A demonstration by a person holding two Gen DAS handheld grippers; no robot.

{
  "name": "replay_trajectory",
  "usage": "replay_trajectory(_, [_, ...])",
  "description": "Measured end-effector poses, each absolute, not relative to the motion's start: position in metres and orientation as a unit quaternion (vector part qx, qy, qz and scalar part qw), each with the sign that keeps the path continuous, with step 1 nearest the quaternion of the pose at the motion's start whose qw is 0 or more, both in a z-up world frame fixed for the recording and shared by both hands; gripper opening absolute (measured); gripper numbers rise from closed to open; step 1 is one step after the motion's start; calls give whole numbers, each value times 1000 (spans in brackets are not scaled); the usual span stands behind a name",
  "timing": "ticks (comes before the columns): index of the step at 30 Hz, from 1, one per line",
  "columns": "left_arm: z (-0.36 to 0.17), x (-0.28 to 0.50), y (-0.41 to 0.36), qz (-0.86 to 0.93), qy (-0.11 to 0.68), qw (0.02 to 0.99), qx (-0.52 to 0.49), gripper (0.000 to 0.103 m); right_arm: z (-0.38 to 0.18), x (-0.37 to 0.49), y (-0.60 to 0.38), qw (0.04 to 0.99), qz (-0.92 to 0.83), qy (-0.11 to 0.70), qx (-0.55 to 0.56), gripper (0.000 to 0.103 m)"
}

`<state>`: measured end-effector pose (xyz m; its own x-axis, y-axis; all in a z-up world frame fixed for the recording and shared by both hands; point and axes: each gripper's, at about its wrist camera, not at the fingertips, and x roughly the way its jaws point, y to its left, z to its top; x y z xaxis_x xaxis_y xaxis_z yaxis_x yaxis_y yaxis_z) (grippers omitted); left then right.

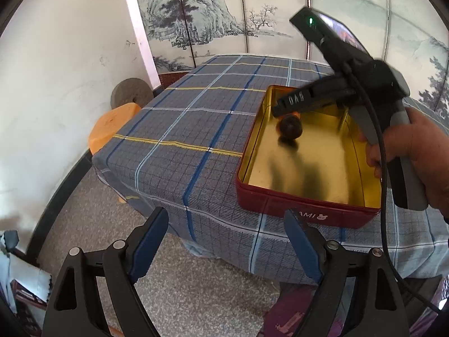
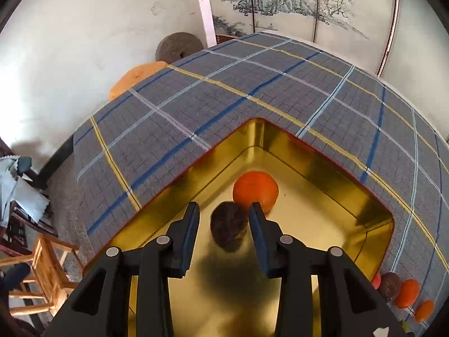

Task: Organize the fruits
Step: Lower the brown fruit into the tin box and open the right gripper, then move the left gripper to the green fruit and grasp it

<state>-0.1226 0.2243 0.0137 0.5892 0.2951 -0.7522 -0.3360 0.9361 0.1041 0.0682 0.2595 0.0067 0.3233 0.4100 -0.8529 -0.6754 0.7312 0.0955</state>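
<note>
Hovering over the tin [image 2: 322,154], your right gripper [image 2: 224,219] points down into it with its fingers [image 2: 190,224] set narrow; a dark fruit [image 2: 228,229] lies between them on the gold floor, and you cannot tell whether the pads touch it. An orange [image 2: 255,191] sits just beyond, touching the dark fruit, near the tin's far corner. More fruit [image 2: 407,293] lies in a row on the desk [image 2: 224,90] outside the tin's right wall. Your left gripper [image 1: 226,241] hangs off the desk's near edge, fingers [image 1: 150,238] wide with nothing between them, just short of the tin's red front wall. Your right hand [image 1: 415,151] shows there above the tin
</note>
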Motion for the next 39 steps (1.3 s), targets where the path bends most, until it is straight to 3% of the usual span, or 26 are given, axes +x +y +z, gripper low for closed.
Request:
replay_trajectory(8, [18, -125, 219, 176, 411, 895, -14, 85, 40, 56, 247, 831, 358, 412, -106, 50])
replay_trajectory(19, [26, -126, 200, 166, 402, 900, 11, 85, 68, 1, 196, 859, 373, 341, -82, 53])
replay_trajectory(27, [36, -123, 169, 86, 395, 914, 32, 85, 46, -32, 69, 897, 278, 330, -95, 53])
replay_trajectory(39, [54, -56, 72, -135, 413, 898, 68, 85, -7, -1, -146, 918, 59, 391, 13, 55])
